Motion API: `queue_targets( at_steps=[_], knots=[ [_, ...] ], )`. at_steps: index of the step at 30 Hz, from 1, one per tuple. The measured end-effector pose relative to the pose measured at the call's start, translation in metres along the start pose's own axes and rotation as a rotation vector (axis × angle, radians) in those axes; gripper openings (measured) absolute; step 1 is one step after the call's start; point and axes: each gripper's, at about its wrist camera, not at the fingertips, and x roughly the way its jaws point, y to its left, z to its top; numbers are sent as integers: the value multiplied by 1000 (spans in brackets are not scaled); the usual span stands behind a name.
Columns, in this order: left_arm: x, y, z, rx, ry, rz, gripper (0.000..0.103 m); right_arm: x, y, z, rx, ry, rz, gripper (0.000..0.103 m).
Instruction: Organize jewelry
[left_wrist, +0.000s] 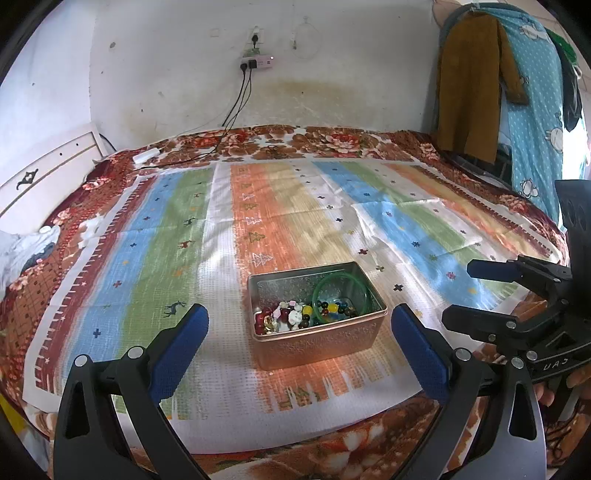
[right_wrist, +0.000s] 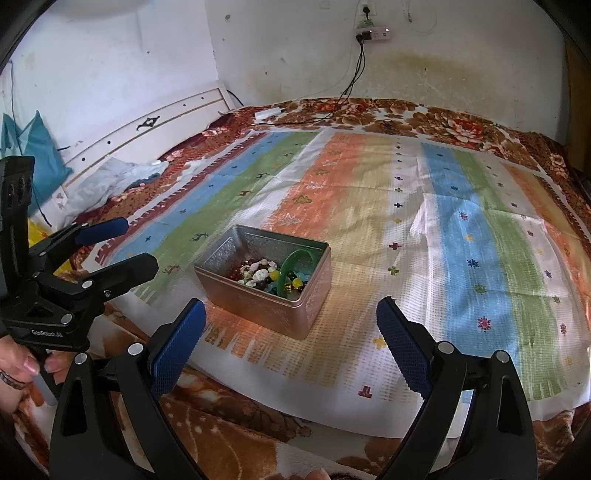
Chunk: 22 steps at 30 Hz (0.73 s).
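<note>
Left gripper (left_wrist: 299, 339): blue-padded fingers spread wide, nothing between them, held low over the near edge of the striped cloth (left_wrist: 177, 266). Its spread frames the tin from the near side.

Right gripper (right_wrist: 291, 343): also spread wide and empty, held just right of the left one, aimed at the same tin. A hand (right_wrist: 16, 369) shows on the left tool's handle.

Tin box (left_wrist: 317, 339): rectangular, metal, no lid on it, standing on the cloth near its near edge, about midway along. Neither gripper touches it.

Jewelry (left_wrist: 303, 314): mixed beads in red, white, yellow, dark and blue, heaped on the tin's floor. A green bangle (left_wrist: 340, 295) leans on edge inside, against the right-hand wall. No loose piece shows on the cloth or on the floral blanket (left_wrist: 295, 142) around it.

Step in hand, as judged: every piece in view already sits in the tin. That fits gathering done, grippers backed off; it fits equally a tin waiting to be sorted out onto the cloth. The pictures do not settle which.

Any reach in would call for a narrow approach from above: walls are tall, beads small and tangled, bangle easiest to pinch.
</note>
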Motion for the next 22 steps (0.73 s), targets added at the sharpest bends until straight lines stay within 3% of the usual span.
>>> queue_targets(
  at_steps=[22],
  knots=[
    [3,2,-2,9,25,-12,97,1,-2,-3,3,5,5,94]
  ],
)
